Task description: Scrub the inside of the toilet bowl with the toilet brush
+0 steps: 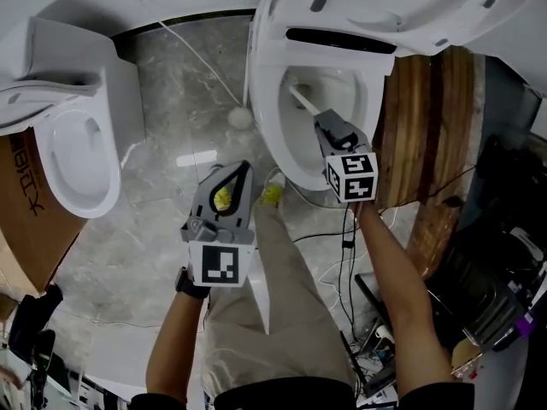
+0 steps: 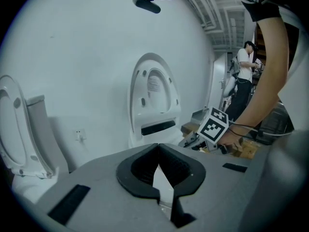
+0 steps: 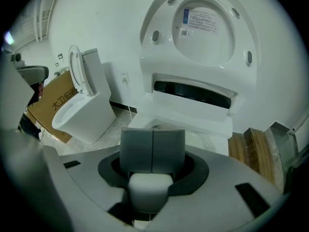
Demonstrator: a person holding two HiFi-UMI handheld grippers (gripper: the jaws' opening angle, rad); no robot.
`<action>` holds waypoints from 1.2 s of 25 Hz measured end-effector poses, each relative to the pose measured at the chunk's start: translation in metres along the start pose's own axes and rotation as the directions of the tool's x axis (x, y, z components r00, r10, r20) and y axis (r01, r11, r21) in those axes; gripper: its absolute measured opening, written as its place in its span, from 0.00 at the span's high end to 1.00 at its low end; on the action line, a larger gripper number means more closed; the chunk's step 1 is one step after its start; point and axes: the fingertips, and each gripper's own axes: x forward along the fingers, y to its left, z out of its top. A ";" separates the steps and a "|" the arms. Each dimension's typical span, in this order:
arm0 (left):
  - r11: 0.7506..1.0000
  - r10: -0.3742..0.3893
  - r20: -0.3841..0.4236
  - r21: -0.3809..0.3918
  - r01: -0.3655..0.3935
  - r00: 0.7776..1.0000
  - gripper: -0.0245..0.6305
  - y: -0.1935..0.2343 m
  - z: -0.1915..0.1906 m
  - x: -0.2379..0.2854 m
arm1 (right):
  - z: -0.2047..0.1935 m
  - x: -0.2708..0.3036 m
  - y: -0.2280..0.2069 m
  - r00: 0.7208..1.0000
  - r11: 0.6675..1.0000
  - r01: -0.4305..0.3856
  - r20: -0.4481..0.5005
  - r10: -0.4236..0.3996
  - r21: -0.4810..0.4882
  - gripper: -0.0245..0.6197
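The toilet bowl [image 1: 272, 135] sits at the top centre of the head view with its lid [image 1: 385, 7] raised. My right gripper [image 1: 320, 120] hangs over the bowl's right side, shut on the toilet brush [image 1: 302, 99], whose white handle slants down and left into the bowl; the brush head is not clearly seen. In the right gripper view the jaws [image 3: 152, 132] stand together, with the pale handle end [image 3: 149, 187] clamped behind them and the toilet [image 3: 193, 115] straight ahead. My left gripper [image 1: 249, 166] is held off left of the bowl over the floor, shut on nothing [image 2: 157, 148].
A second toilet [image 1: 81, 152] stands at the left beside a cardboard box [image 1: 26, 195]. Wooden planks [image 1: 432, 118] lean to the right of the bowl. A small white round object [image 1: 241, 118] lies on the marble floor, and cables [image 1: 342, 237] trail by the person's legs.
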 end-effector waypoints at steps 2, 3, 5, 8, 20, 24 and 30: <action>1.000 -0.004 0.009 0.003 0.004 1.000 0.93 -0.003 0.003 0.004 | 0.004 0.004 -0.005 1.000 1.000 0.014 0.005 -0.014 -0.005 0.71; 1.000 -0.004 0.013 0.002 0.004 1.000 0.93 -0.004 0.003 0.006 | 0.006 0.006 -0.007 1.000 1.000 0.020 0.007 -0.020 -0.010 0.71; 1.000 -0.004 0.005 -0.004 0.004 1.000 0.93 -0.006 0.001 0.008 | 0.008 0.009 -0.011 1.000 0.999 0.026 0.009 -0.026 -0.023 0.71; 1.000 -0.005 0.000 -0.009 0.005 1.000 0.93 -0.010 0.000 0.011 | 0.011 0.011 -0.017 0.999 0.998 0.035 0.010 -0.035 -0.052 0.72; 1.000 -0.014 -0.016 -0.008 0.014 1.000 0.93 -0.026 0.000 0.017 | 0.017 0.017 -0.041 0.991 0.989 0.132 0.013 -0.131 -0.074 0.72; 1.000 -0.015 -0.018 -0.006 0.014 1.000 0.93 -0.031 -0.001 0.018 | 0.014 0.017 -0.053 0.987 0.985 0.158 0.002 -0.158 -0.069 0.72; 1.000 -0.019 -0.012 -0.005 0.018 1.000 0.93 -0.038 0.001 0.018 | 0.015 0.013 -0.066 0.982 0.980 0.188 -0.004 -0.189 -0.068 0.72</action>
